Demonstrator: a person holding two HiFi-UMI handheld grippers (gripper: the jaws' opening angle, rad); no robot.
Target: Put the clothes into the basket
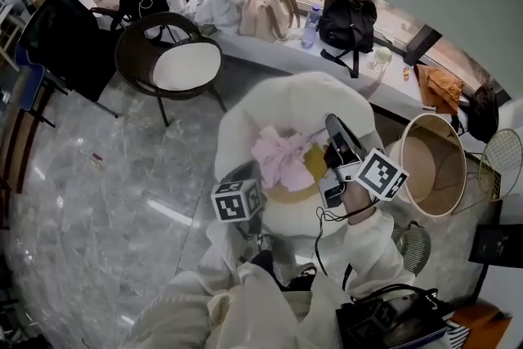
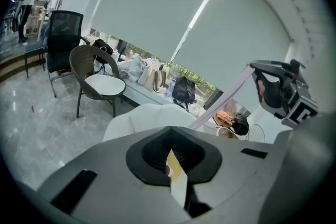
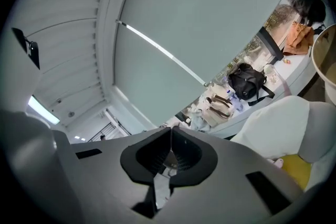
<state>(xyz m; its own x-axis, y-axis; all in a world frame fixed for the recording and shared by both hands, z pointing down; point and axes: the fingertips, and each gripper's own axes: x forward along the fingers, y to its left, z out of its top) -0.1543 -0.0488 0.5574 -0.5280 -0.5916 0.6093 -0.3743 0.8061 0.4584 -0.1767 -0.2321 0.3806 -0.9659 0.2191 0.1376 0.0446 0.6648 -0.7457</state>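
Note:
A pink garment (image 1: 280, 153) lies bunched on the seat of a white armchair (image 1: 286, 94), over a yellow cushion (image 1: 315, 165). My left gripper (image 1: 255, 178) is at the chair's front edge; its jaws are shut (image 2: 170, 159) on a pale fold of that garment. From there a pink strip (image 2: 220, 98) runs taut up to my right gripper (image 2: 253, 67). The right gripper (image 1: 331, 123) is raised over the chair's right side, shut (image 3: 169, 153) on thin cloth. The round beige basket (image 1: 426, 167) stands empty on the floor right of the chair.
A wicker chair (image 1: 173, 61) with a white seat and a black office chair (image 1: 64, 35) stand at the left. A long ledge behind holds bags, among them a black backpack (image 1: 347, 19). A black handbag (image 1: 392, 324) sits at my lower right. A wire-mesh piece (image 1: 500, 163) stands beyond the basket.

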